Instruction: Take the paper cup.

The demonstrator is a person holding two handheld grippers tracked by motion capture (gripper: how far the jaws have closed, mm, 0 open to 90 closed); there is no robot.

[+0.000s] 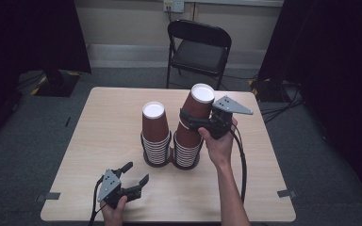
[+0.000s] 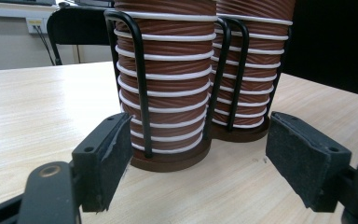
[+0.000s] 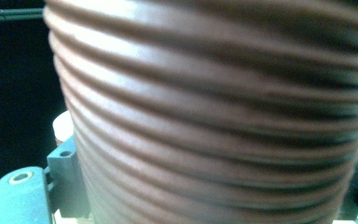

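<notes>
Top cup [image 1: 197, 107] of the right stack [image 1: 187, 149] sits tilted, half-lifted off the nest in its wire holder [image 2: 142, 84], mid-table. Ribbed paper — light, crushable, decent friction I'd judge; take it mid-wall, gentle squeeze. My right gripper [image 1: 194, 121] is clamped on that wall. Left stack [image 1: 155, 141] just beside. My left gripper [image 1: 134, 178] near edge — jaws spread wide, holding nothing
</notes>
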